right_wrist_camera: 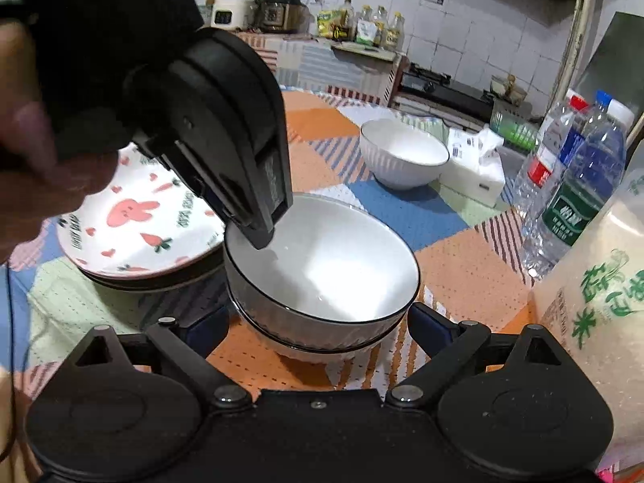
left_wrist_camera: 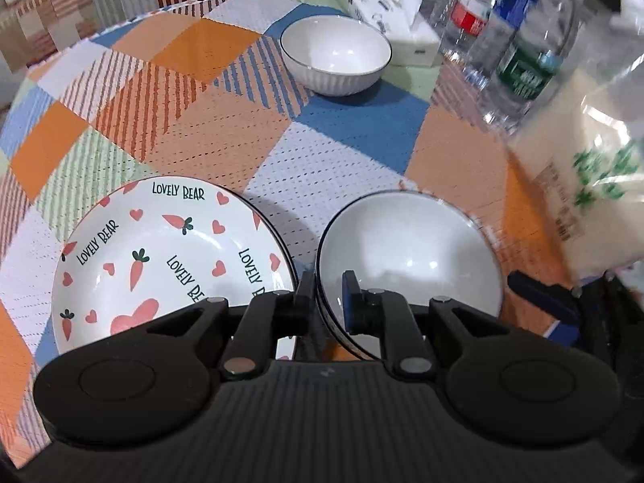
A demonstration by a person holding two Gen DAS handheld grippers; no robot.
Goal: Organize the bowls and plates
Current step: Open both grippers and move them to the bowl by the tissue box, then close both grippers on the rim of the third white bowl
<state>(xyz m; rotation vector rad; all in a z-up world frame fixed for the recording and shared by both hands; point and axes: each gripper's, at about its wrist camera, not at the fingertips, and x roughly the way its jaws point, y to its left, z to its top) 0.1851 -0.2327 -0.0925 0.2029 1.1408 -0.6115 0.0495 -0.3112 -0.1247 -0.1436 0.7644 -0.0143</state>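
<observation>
Left tool pinching the rim of the near bowl stack, right tool wide open around it

The left tool is nearly closed on the rim of the top bowl, one finger inside, one outside. That bowl sits nested in another on the patchwork bench, right beside the stacked carrot plates. The right tool has its jaws spread wide either side of the stack, not gripping. A third bowl sits further back near the tissue box and water bottles.
</observation>
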